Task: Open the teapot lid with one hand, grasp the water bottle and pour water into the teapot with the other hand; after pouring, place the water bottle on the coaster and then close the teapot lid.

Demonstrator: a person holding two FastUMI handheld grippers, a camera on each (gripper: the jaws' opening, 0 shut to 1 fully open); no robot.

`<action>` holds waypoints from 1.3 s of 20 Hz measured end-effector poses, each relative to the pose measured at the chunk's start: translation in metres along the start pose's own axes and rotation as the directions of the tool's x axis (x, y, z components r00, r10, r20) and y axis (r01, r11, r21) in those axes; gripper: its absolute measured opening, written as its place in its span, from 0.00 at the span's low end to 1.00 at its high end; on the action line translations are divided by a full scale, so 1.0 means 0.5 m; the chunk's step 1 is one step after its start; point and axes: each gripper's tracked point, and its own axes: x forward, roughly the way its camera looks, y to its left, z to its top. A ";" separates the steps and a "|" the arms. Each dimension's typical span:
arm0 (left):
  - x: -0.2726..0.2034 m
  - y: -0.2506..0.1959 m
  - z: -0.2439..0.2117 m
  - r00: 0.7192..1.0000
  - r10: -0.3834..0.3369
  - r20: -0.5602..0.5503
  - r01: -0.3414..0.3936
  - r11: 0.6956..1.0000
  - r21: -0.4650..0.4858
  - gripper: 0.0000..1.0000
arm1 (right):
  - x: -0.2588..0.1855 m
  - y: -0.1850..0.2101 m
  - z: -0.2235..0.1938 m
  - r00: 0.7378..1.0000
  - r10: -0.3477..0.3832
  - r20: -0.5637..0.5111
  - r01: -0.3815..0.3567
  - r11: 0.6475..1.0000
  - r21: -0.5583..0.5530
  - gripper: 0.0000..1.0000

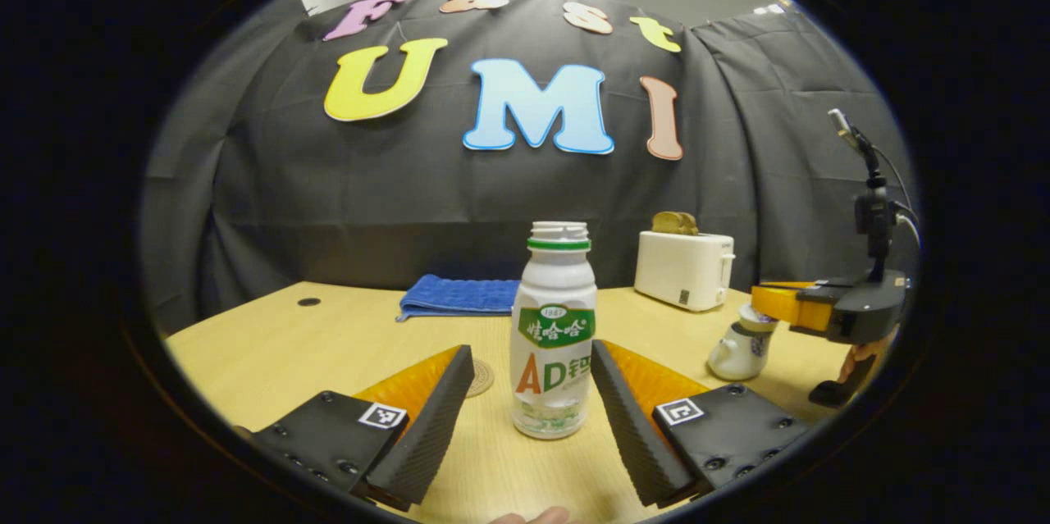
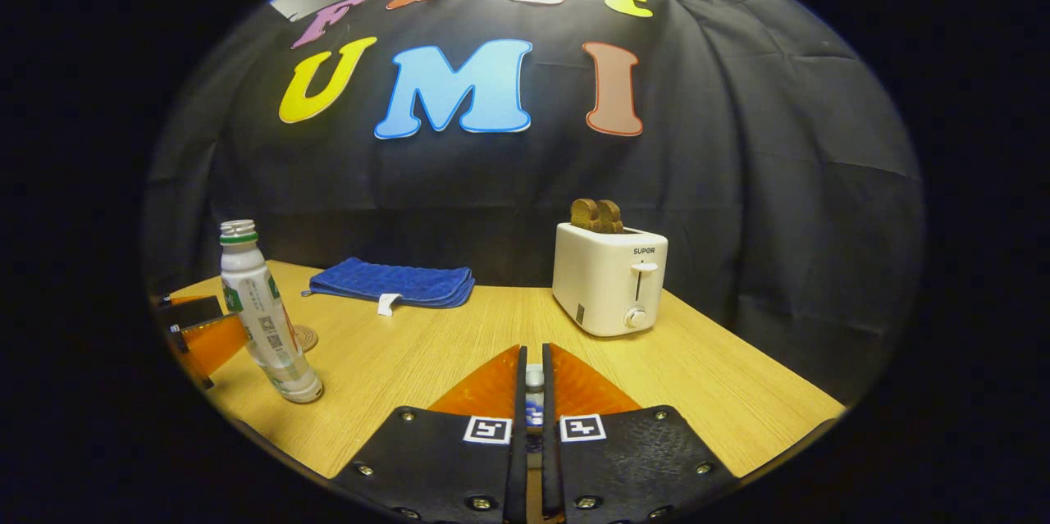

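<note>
Bottle [image 1: 553, 327] stands upright and uncapped on the wooden surface [image 1: 271, 352], right between the left gripper's [image 1: 531, 393] jaws, which are spread wide with a gap on each side of it. Behind the left-hand jaw a round coaster [image 1: 480, 377] peeks out. Off beyond the right-hand jaw sits the teapot [image 1: 742, 344], with the right gripper [image 1: 808, 307] over its top. In the right gripper view, that gripper [image 2: 533, 393] has its jaws nearly together, pinching a small pale thing (likely the teapot lid knob [image 2: 534, 380], though too hidden to be sure). Past the jaws stand a white toaster [image 2: 609, 278] holding bread and a folded blue cloth [image 2: 394, 282].
</note>
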 end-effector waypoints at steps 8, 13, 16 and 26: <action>0.054 -0.051 -0.008 0.999 -0.035 -0.021 0.034 0.999 -0.024 1.00 | -0.028 0.004 0.033 0.999 0.016 0.050 -0.016 1.000 -0.010 0.07; 0.120 -0.046 -0.035 0.996 -0.021 -0.081 0.017 0.998 -0.053 1.00 | -0.039 0.001 0.031 0.998 0.025 0.050 -0.025 1.000 -0.002 0.07; 0.129 -0.047 -0.039 0.995 -0.028 -0.096 0.025 0.999 -0.032 0.77 | -0.061 0.007 0.032 0.997 0.045 0.055 -0.045 0.999 0.000 0.07; 0.139 -0.092 0.032 0.998 -0.061 -0.033 0.069 0.940 0.333 0.79 | -0.252 0.001 0.023 0.993 0.044 0.108 -0.052 0.996 0.079 0.07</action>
